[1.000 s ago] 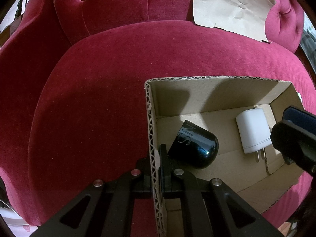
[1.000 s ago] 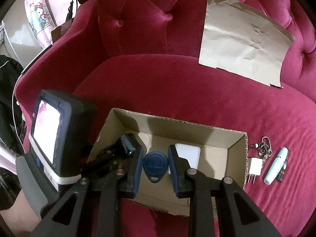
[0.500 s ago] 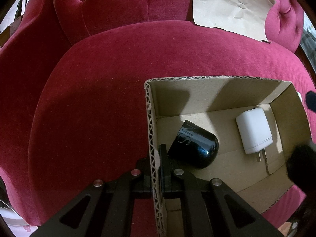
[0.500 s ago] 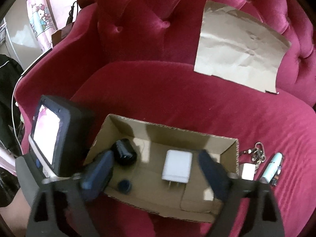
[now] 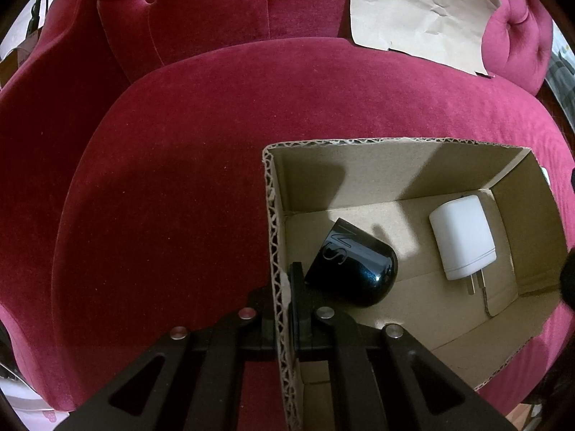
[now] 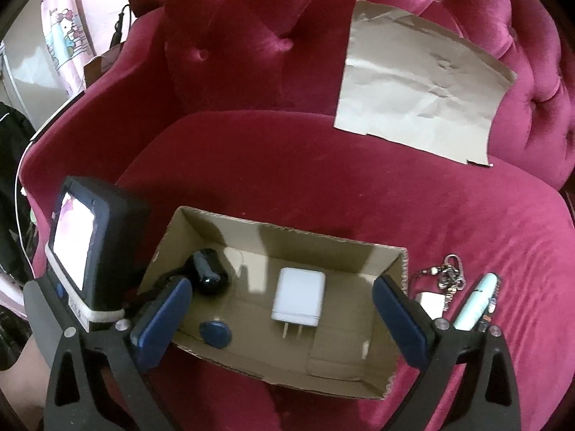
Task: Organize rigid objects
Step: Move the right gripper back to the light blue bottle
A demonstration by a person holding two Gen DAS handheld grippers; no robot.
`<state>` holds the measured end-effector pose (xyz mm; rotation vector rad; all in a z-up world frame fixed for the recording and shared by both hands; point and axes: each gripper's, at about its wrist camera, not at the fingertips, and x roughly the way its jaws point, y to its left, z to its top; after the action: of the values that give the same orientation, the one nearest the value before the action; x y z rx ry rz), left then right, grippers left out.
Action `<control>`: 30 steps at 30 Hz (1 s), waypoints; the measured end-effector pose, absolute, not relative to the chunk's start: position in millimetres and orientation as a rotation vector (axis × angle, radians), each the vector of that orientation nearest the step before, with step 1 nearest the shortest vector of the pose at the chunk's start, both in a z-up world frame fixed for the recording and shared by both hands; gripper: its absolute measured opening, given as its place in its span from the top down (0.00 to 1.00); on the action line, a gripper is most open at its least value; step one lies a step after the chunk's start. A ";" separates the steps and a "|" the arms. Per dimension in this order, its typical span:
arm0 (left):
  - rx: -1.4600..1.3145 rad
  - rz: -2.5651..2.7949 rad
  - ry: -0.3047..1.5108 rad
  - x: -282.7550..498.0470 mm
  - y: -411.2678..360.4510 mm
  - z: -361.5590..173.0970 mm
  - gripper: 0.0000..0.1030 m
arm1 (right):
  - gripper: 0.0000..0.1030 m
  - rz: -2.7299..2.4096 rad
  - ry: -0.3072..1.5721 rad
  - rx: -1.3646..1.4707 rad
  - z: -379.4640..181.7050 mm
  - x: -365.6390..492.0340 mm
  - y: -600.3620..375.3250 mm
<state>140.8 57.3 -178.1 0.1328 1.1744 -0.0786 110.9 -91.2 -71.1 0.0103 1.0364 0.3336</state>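
An open cardboard box sits on a red velvet sofa seat. Inside lie a black rounded cap, a white charger plug and a blue key fob. In the left wrist view the box wall, the black cap and the white charger show. My left gripper is shut on the box's left wall. My right gripper is open wide and empty, above the box's front edge.
Right of the box lie a small white plug, a key ring with chain and a pale green pen-shaped item. A crumpled brown paper sheet leans on the sofa back. The left gripper's screen unit stands at the box's left.
My right gripper opened and let go of the blue key fob, which now lies in the box's front left. It then drew back and up. The left gripper has not moved.
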 end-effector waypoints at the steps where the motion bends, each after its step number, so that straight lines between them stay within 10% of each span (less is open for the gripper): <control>1: 0.133 -0.079 1.174 140.7 57.3 -178.1 0.96 | 0.00 0.331 1.038 0.014 -69.9 112.4 -94.2; 30: 0.132 -0.080 1.175 141.1 57.7 -178.4 0.96 | 0.00 0.060 1.027 0.085 -58.7 134.5 -214.1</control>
<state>141.1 57.7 -178.4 0.1322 1.1748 -0.0799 134.5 -214.1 -58.7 0.0848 1.0270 0.0600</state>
